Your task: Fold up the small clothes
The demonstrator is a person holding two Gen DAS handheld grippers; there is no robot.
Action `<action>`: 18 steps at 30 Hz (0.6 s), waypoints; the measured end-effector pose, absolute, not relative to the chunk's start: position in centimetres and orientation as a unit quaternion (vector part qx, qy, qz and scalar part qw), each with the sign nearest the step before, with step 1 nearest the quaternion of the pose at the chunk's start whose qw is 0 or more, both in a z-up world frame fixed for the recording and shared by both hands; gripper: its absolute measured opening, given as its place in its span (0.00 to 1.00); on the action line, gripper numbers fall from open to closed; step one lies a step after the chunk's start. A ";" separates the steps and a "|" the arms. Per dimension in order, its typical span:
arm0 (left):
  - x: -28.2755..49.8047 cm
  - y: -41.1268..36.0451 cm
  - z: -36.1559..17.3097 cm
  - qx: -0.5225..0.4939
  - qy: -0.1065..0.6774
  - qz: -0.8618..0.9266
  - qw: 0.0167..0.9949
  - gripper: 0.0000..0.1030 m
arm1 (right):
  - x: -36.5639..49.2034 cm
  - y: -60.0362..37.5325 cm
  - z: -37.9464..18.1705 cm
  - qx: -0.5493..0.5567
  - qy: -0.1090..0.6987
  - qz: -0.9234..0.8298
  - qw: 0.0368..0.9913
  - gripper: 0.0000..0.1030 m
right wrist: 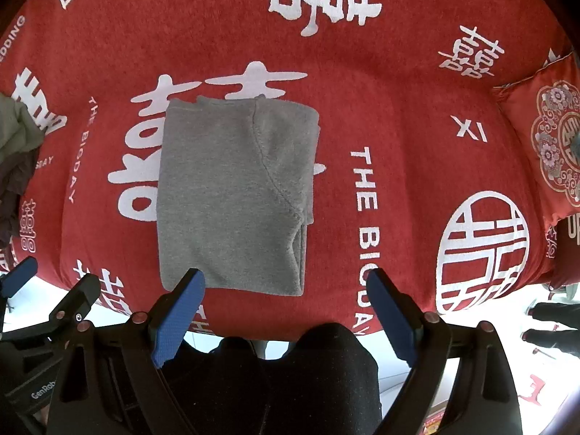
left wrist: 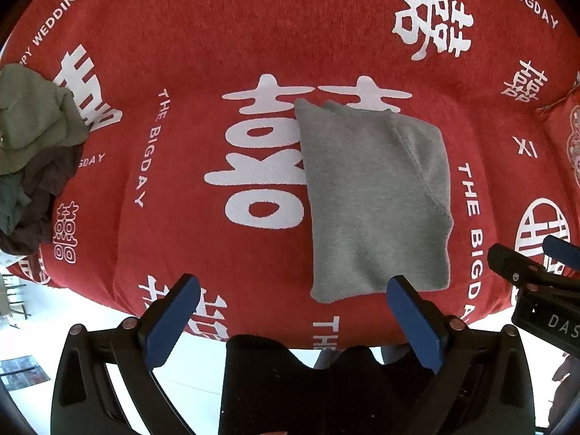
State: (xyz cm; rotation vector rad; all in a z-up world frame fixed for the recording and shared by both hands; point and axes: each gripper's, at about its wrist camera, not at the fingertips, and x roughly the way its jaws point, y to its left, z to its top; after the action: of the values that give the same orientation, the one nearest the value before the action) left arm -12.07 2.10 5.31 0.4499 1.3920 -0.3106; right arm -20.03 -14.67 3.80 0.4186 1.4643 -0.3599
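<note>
A grey garment (left wrist: 373,199) lies folded into a rectangle on the red printed cover (left wrist: 217,54); it also shows in the right wrist view (right wrist: 232,195). My left gripper (left wrist: 295,282) is open and empty, hovering at the cover's near edge, its right finger just in front of the garment's near edge. My right gripper (right wrist: 286,277) is open and empty, hovering over the garment's near edge. It also shows at the right of the left wrist view (left wrist: 533,257), and the left gripper shows at the left of the right wrist view (right wrist: 54,279).
A pile of unfolded green and dark clothes (left wrist: 32,156) lies at the cover's left edge, seen also in the right wrist view (right wrist: 14,152). A red embroidered cushion (right wrist: 547,148) sits at the right. The cover's near edge drops to a white floor (left wrist: 90,315).
</note>
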 end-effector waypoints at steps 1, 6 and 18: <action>-12.1 2.1 5.3 0.204 0.633 -0.141 0.733 1.00 | -20.0 -14.7 3.8 0.189 0.660 -0.162 0.709 0.90; -12.0 2.2 5.3 0.205 0.633 -0.142 0.733 1.00 | -20.1 -14.6 3.7 0.190 0.660 -0.162 0.709 0.90; -12.1 2.0 5.2 0.208 0.629 -0.144 0.735 1.00 | -19.9 -14.6 3.7 0.189 0.661 -0.161 0.708 0.90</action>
State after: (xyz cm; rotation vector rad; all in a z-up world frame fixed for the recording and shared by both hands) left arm -12.08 2.05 5.22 0.4566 1.3834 -0.3171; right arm -19.94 -14.59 3.71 0.4186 1.4674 -0.3576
